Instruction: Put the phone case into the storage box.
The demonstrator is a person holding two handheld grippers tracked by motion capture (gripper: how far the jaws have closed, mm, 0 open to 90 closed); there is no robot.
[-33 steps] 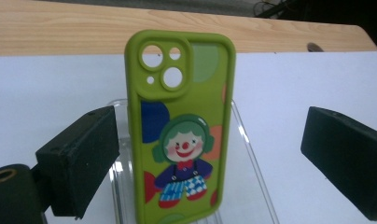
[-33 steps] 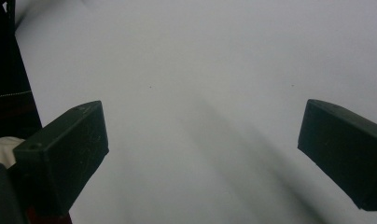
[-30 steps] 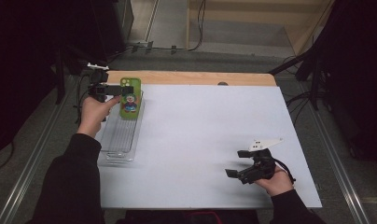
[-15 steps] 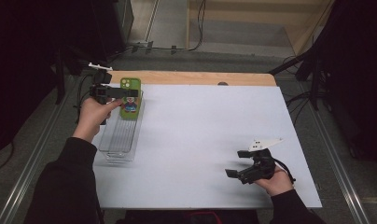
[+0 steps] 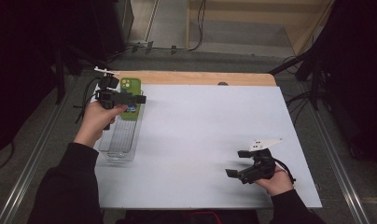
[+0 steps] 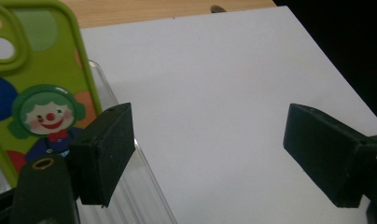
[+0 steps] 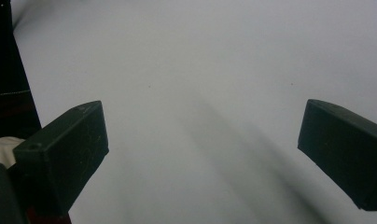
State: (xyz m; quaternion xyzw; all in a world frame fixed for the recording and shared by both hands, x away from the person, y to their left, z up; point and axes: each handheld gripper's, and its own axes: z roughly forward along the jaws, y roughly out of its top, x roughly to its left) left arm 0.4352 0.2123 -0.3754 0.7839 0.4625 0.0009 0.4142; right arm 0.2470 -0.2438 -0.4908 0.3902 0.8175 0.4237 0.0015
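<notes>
Left gripper (image 5: 141, 99) drifted toward 11 o'clock, its fingers easing narrower but parted, empty. Phone case (image 5: 130, 97) leaned in the clear tray (image 5: 115, 148) at 10 o'clock: light, slick; grab its long edges. Right gripper (image 5: 235, 163) sat spread.

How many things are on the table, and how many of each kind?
Green phone case with a clown picture: 1
Clear plastic tray: 1
Black grippers, left gripper and right gripper: 2
Total: 4
</notes>
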